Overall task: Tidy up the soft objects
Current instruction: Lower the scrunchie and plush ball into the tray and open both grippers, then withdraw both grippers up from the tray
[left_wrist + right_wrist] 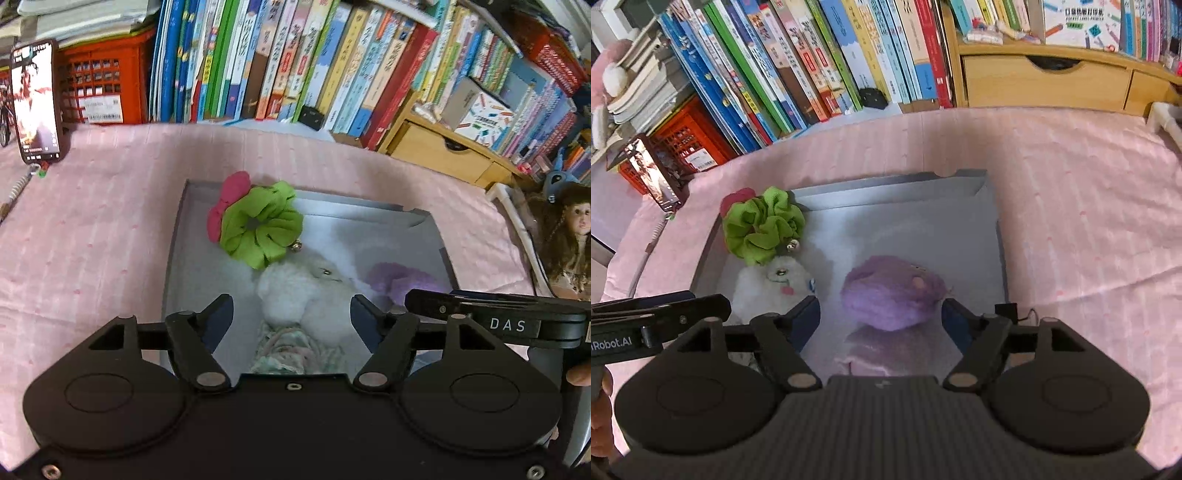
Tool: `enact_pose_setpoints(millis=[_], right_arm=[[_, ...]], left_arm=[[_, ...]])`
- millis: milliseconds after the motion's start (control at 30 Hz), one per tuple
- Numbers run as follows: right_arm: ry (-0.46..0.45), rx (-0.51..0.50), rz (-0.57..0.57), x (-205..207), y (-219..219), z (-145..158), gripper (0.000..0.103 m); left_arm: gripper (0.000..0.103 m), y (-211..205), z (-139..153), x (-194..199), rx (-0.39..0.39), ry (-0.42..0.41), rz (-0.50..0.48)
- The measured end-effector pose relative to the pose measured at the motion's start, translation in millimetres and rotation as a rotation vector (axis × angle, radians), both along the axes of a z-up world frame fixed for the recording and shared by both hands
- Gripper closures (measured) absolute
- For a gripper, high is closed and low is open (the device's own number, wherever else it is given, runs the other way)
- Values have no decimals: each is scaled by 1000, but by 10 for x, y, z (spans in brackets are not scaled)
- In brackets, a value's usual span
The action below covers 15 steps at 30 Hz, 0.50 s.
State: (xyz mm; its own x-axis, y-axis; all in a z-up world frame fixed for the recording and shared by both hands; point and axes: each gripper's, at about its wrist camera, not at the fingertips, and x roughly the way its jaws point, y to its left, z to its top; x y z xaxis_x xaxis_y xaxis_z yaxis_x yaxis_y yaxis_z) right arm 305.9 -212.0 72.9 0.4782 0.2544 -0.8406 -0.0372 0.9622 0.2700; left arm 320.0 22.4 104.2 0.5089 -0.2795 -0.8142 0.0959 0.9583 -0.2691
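A shallow grey box (177, 236) (991, 221) lies on the pink bedspread and holds several soft things. A green scrunchie (260, 223) (762, 227) rests over a red one (223, 206) (737, 197) in its far left corner. A white plush toy (299, 295) (772, 284) lies in the box between the jaws of my left gripper (291, 314), which stands open and clear of it. A pale patterned cloth (291, 349) lies beneath. My right gripper (881, 315) is open above a purple plush toy (892, 291) (399, 277), pads not touching it.
A row of upright books (280, 62) (798, 62) lines the far side, with a red crate (103, 85) and a propped phone (35, 99) at left. Wooden drawers (1045, 79) stand at right, and a doll (569, 240) sits past the bed's edge.
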Motion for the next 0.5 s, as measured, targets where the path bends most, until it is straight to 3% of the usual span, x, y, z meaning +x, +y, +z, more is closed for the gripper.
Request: enact_pose_setpoints(millis=[500], right_arm=[[-173,-63,52,-646,58,509,18]], left_arm=[[30,-95,467,-801,8,-166,-89]])
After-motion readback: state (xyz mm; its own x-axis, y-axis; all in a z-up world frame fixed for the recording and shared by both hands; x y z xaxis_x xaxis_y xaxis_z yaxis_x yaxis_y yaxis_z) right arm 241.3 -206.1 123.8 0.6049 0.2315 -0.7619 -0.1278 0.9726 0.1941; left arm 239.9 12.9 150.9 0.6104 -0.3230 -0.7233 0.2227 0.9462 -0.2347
